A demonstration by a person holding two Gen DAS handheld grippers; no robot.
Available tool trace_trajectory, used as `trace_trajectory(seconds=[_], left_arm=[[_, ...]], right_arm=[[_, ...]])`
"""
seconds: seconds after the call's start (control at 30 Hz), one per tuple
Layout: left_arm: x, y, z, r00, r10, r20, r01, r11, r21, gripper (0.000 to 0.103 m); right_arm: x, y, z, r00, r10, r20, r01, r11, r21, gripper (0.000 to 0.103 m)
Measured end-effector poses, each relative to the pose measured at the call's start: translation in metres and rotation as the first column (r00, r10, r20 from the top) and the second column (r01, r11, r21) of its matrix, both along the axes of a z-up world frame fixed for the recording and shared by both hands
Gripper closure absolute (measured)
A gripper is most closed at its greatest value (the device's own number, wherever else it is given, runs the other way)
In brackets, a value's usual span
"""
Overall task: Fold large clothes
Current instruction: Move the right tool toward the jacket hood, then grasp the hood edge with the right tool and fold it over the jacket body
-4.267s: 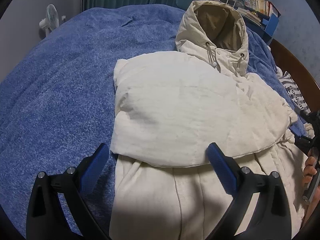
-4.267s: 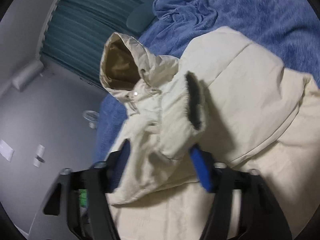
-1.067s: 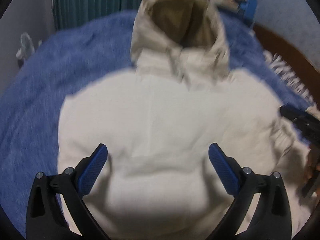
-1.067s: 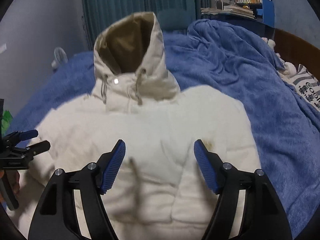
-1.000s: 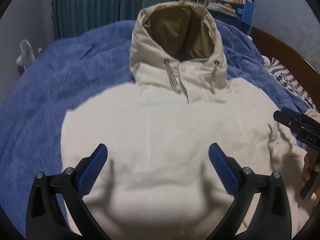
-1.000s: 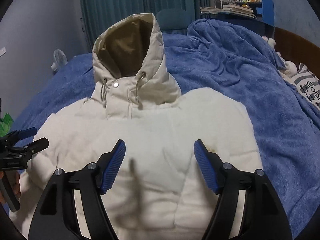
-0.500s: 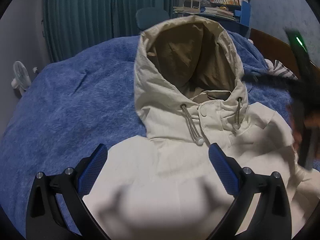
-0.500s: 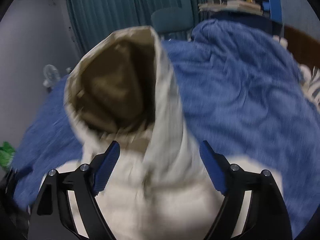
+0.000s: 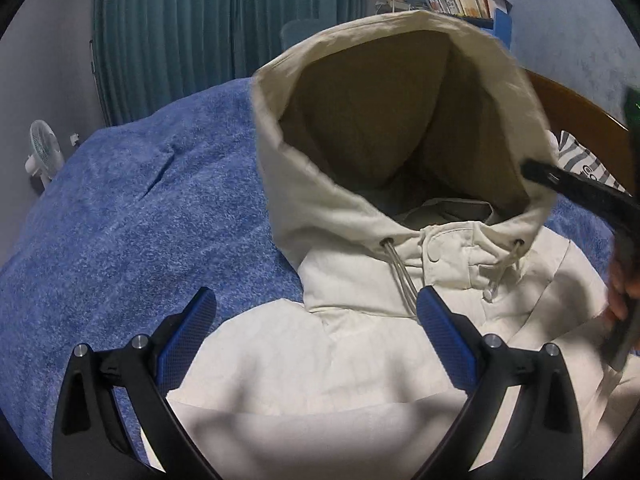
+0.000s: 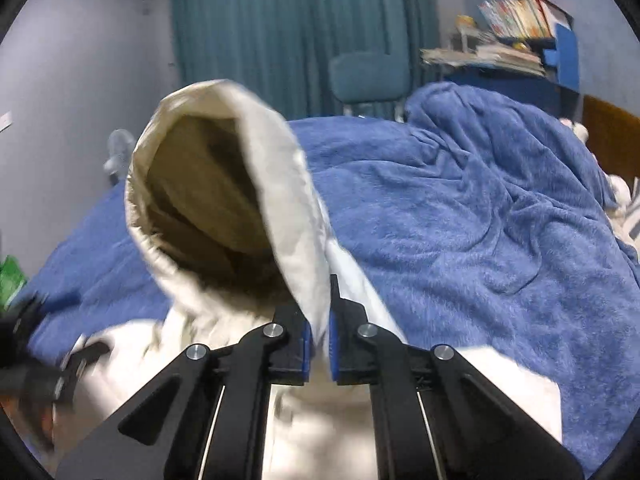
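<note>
A cream hooded jacket (image 9: 360,344) lies front-up on a blue blanket (image 9: 132,216) that covers the bed, its hood (image 9: 400,128) standing open toward the cameras and showing a tan lining. The right gripper (image 10: 318,344) has just been closing, and its blue pads now pinch the near edge of the hood (image 10: 304,248), with cream fabric running up from between them. The left gripper (image 9: 316,344) hangs over the chest of the jacket just below the collar, its jaws spread wide with nothing clamped; a drawstring (image 9: 400,276) falls from the collar close to its right pad.

The left wrist view alone shows the collar flap, both drawstring eyelets and the deep inside of the hood; it also catches the right gripper's black body (image 9: 580,192) reaching the hood's right rim, with part of a hand (image 9: 622,284) behind it. The right wrist view alone shows the pinch itself, the rumpled heap of blanket (image 10: 480,216) to the right, a teal chair (image 10: 370,76) against teal curtains (image 10: 296,28), and a shelf of books (image 10: 516,16). At its left edge the left gripper appears only as a dark blur.
</note>
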State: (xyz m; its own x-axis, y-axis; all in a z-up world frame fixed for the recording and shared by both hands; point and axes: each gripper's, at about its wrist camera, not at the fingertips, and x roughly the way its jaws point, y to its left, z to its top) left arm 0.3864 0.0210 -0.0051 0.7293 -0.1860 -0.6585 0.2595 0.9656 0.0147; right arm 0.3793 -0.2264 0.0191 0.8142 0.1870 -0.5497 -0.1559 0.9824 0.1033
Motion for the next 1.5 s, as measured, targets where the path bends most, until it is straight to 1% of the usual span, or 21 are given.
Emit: trace_trajectory(seconds=[0.07, 0.2, 0.27, 0.3, 0.33, 0.37, 0.4, 0.5, 0.6, 0.7, 0.77, 0.83, 0.87, 0.97, 1.07, 1.13, 1.17, 1.27, 1.37, 1.43, 1.5], left_arm=[[-0.003, -0.003, 0.002, 0.998, 0.020, 0.052, -0.023, 0.997, 0.075, 0.008], [-0.007, -0.013, 0.005, 0.982, 0.030, 0.185, -0.072, 0.971, 0.226, 0.008], [-0.006, -0.019, 0.002, 0.982, -0.012, 0.187, -0.037, 0.966, 0.256, 0.008], [-0.004, -0.023, -0.002, 0.986, -0.042, 0.163, -0.004, 0.962, 0.272, 0.011], [-0.004, -0.027, -0.007, 0.988, -0.077, 0.133, 0.035, 0.956, 0.292, 0.045], [-0.003, -0.034, -0.015, 0.990, -0.113, 0.080, 0.082, 0.943, 0.322, 0.068], [-0.004, -0.036, -0.021, 0.992, -0.115, 0.047, 0.092, 0.934, 0.345, 0.084], [-0.025, -0.031, -0.015, 0.989, -0.130, 0.066, 0.105, 0.948, 0.300, 0.089], [-0.058, -0.015, 0.006, 0.985, -0.129, 0.117, 0.105, 0.976, 0.192, 0.089], [-0.088, -0.003, 0.012, 0.983, -0.130, 0.131, 0.112, 0.984, 0.137, 0.090], [-0.095, 0.003, 0.004, 0.988, -0.125, 0.087, 0.115, 0.987, 0.110, 0.090], [-0.093, 0.008, -0.015, 0.992, -0.117, 0.040, 0.111, 0.987, 0.119, 0.089], [-0.092, 0.008, -0.025, 0.994, -0.109, 0.017, 0.106, 0.986, 0.129, 0.089], [-0.093, 0.014, -0.040, 0.996, -0.085, -0.023, 0.087, 0.992, 0.088, 0.087], [-0.109, 0.014, -0.033, 0.995, -0.095, -0.014, 0.096, 0.991, 0.094, 0.074], [-0.126, 0.016, -0.028, 0.993, -0.111, -0.027, 0.113, 0.990, 0.086, 0.030], [-0.129, 0.017, -0.024, 0.992, -0.119, -0.031, 0.121, 0.990, 0.065, 0.026], [-0.147, 0.019, -0.014, 0.988, -0.147, -0.046, 0.147, 0.989, 0.013, 0.026], [-0.149, 0.011, 0.008, 0.987, -0.159, 0.013, 0.160, 0.987, -0.035, 0.026], [-0.143, 0.002, 0.024, 0.984, -0.169, 0.055, 0.173, 0.982, -0.077, 0.026], [-0.134, -0.014, 0.037, 0.975, -0.202, 0.088, 0.212, 0.969, -0.124, 0.027]], right_arm=[[-0.022, -0.002, -0.002, 0.999, 0.045, -0.006, -0.045, 0.999, -0.013, 0.097], [-0.052, -0.001, -0.015, 0.996, 0.088, -0.021, -0.090, 0.992, -0.086, 0.097], [-0.059, 0.000, -0.020, 0.995, 0.094, -0.023, -0.096, 0.989, -0.110, 0.097], [-0.063, 0.001, -0.023, 0.995, 0.094, -0.024, -0.097, 0.988, -0.116, 0.097], [-0.065, 0.001, -0.023, 0.995, 0.095, -0.022, -0.097, 0.989, -0.111, 0.097], [-0.066, 0.001, -0.023, 0.995, 0.094, -0.022, -0.096, 0.990, -0.106, 0.097], [-0.067, 0.001, -0.022, 0.996, 0.089, -0.019, -0.090, 0.991, -0.100, 0.097], [-0.073, -0.004, -0.017, 0.996, 0.087, -0.012, -0.088, 0.994, -0.058, 0.097], [-0.085, -0.009, -0.013, 0.993, 0.115, 0.000, -0.115, 0.993, -0.017, 0.096], [-0.097, -0.008, -0.015, 0.983, 0.184, 0.001, -0.184, 0.983, -0.006, 0.096], [-0.100, 0.000, -0.022, 0.975, 0.221, -0.023, -0.222, 0.974, -0.043, 0.096], [-0.096, 0.010, -0.034, 0.972, 0.229, -0.055, -0.233, 0.969, -0.086, 0.096], [-0.091, 0.012, -0.041, 0.971, 0.226, -0.082, -0.232, 0.969, -0.082, 0.095], [-0.082, 0.013, -0.055, 0.971, 0.206, -0.124, -0.213, 0.976, -0.046, 0.095], [-0.084, 0.015, -0.057, 0.971, 0.210, -0.115, -0.218, 0.974, -0.066, 0.094], [-0.086, 0.015, -0.057, 0.971, 0.216, -0.106, -0.224, 0.972, -0.071, 0.092], [-0.086, 0.015, -0.056, 0.971, 0.215, -0.105, -0.222, 0.973, -0.068, 0.092], [-0.087, 0.014, -0.055, 0.972, 0.211, -0.098, -0.218, 0.974, -0.061, 0.091], [-0.090, 0.017, -0.053, 0.972, 0.215, -0.097, -0.222, 0.972, -0.074, 0.088], [-0.095, 0.021, -0.052, 0.968, 0.233, -0.097, -0.240, 0.968, -0.076, 0.082], [-0.098, 0.025, -0.052, 0.966, 0.241, -0.091, -0.250, 0.963, -0.101, 0.081]])
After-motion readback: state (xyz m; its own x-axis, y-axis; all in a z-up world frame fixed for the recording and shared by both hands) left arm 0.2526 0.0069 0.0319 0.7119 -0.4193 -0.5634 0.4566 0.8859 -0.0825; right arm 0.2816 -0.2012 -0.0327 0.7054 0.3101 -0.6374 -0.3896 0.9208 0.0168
